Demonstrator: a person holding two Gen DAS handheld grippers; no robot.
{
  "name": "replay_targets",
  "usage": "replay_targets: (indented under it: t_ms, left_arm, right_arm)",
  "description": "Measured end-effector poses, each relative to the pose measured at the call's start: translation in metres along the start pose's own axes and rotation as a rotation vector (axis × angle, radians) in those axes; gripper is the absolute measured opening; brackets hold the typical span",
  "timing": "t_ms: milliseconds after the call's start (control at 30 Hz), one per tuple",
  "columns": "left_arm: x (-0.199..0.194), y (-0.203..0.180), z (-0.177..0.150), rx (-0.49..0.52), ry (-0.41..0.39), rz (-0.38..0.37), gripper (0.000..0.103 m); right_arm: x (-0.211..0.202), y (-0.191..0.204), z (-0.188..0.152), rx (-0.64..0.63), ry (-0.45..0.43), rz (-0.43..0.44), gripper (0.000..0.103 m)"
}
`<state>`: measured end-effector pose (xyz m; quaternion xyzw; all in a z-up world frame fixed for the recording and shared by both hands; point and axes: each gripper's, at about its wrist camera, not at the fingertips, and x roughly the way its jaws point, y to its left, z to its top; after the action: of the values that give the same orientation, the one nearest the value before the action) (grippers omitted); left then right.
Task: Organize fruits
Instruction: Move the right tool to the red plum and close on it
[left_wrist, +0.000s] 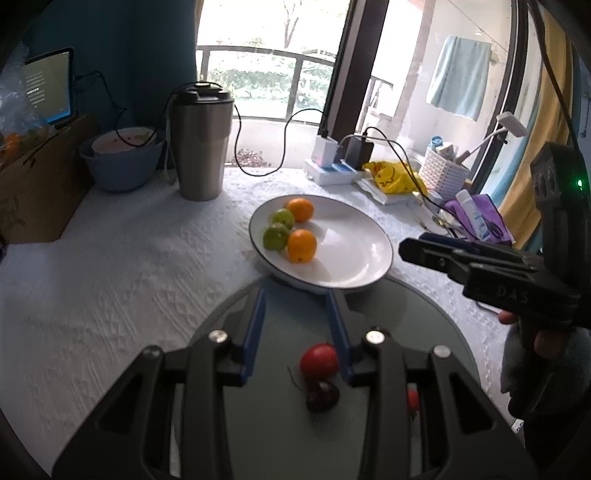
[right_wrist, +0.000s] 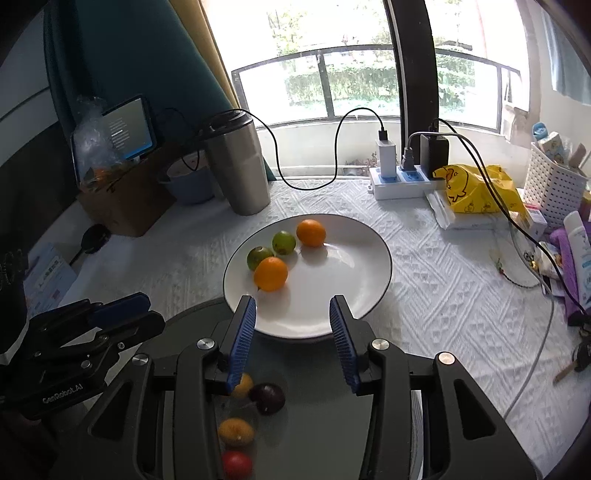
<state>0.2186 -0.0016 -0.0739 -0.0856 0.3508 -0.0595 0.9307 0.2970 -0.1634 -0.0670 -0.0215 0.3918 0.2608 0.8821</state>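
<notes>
A white plate (left_wrist: 354, 254) (right_wrist: 351, 280) holds two oranges (left_wrist: 301, 245) (right_wrist: 270, 273) and two green fruits (left_wrist: 276, 236) (right_wrist: 283, 242). In front of it a grey-green plate (left_wrist: 288, 424) (right_wrist: 314, 424) holds a red fruit (left_wrist: 318, 360) (right_wrist: 236, 463), a dark cherry (left_wrist: 322, 396) (right_wrist: 269, 398) and two small yellow fruits (right_wrist: 235, 432). My left gripper (left_wrist: 295, 299) is open and empty above the grey-green plate. My right gripper (right_wrist: 291, 306) is open and empty, with its tips over the white plate's near rim. It also shows at the right of the left wrist view (left_wrist: 410, 249).
A steel tumbler (left_wrist: 202, 144) (right_wrist: 240, 166), a blue bowl (left_wrist: 120, 162) and a cardboard box (left_wrist: 33, 184) with a tablet stand at the back left. A power strip (right_wrist: 402, 184), yellow bag (right_wrist: 476, 192), white basket (right_wrist: 554, 184) and cables crowd the back right.
</notes>
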Motion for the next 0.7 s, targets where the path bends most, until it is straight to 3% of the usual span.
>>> replay_targets:
  t_ms: [700]
  left_arm:
    - [-0.026, -0.004, -0.04, 0.011, 0.012, -0.012, 0.037]
  right_arm:
    - [-0.018, 0.023, -0.062, 0.005, 0.059, 0.005, 0.044]
